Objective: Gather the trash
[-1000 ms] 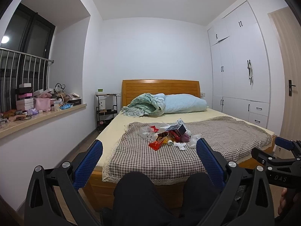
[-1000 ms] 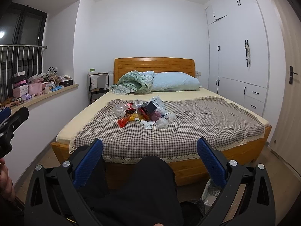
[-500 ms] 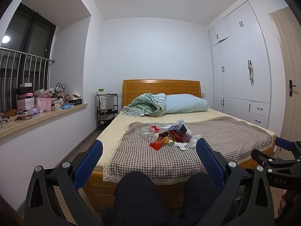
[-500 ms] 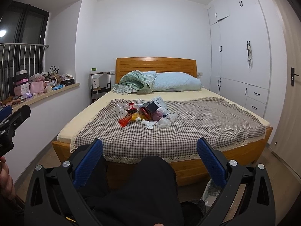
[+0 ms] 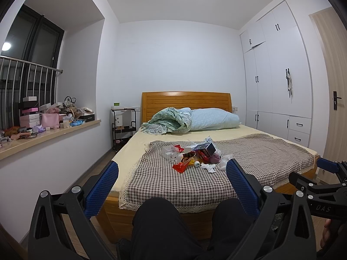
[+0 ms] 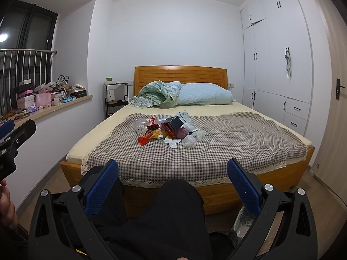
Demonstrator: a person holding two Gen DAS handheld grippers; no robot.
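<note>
Trash pile (image 5: 193, 155) sits mid-bed on the checked cloth (image 5: 249, 162). Both tongs, left (image 5: 172, 186) and right (image 6: 172, 186), hang wide open and empty, well short of the bed. The view has barely shifted over the last second, so collecting has not begun.

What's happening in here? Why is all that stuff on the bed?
Someone is sitting at the foot of the bed, holding one pair of tongs in each hand. The left tongs and right tongs are both open and hold nothing. A pile of trash lies on the checkered blanket, out ahead of the tongs. None of it has been picked up yet.
</note>
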